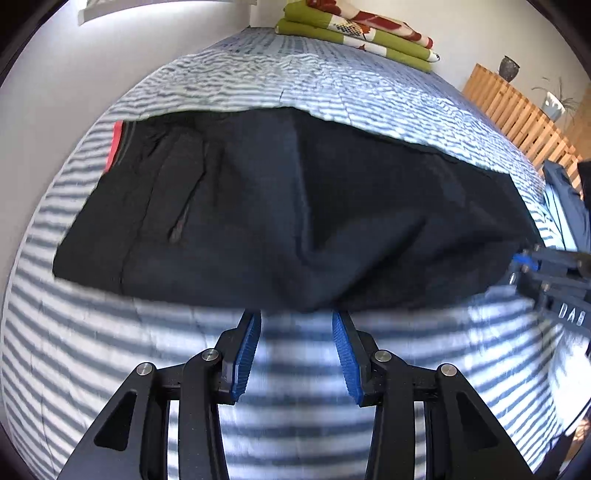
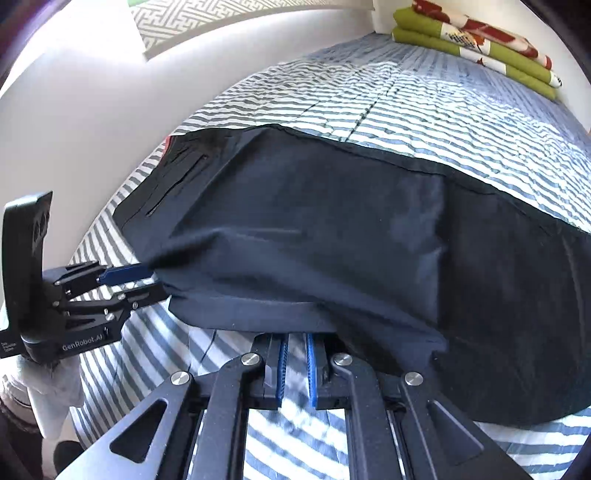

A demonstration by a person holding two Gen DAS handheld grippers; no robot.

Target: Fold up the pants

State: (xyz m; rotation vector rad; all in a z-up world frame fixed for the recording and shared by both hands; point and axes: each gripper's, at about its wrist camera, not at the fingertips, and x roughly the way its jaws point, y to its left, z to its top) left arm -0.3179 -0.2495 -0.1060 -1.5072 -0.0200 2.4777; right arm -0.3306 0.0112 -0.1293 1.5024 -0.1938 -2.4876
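Note:
Black pants (image 1: 295, 206) lie flat across the striped bed cover (image 1: 295, 369), waistband with a red lining (image 1: 115, 147) to the left. My left gripper (image 1: 297, 321) is open wide, its blue pads at the near edge of the cloth with nothing between them. In the right wrist view the left gripper (image 2: 155, 280) reaches in from the left against a raised fold of the pants (image 2: 332, 240). My right gripper (image 2: 296, 339) stands at the near hem with a narrow gap. Its tips are hidden under the cloth and bedding shows between the fingers. The right gripper (image 1: 524, 260) also shows at the pants' right end.
Folded green and red blankets (image 1: 354, 33) sit at the head of the bed by the wall. A wooden slatted cabinet (image 1: 517, 110) with a vase (image 1: 509, 68) and a potted plant (image 1: 554, 103) stands to the right. A white wall (image 2: 92, 110) borders the bed's left side.

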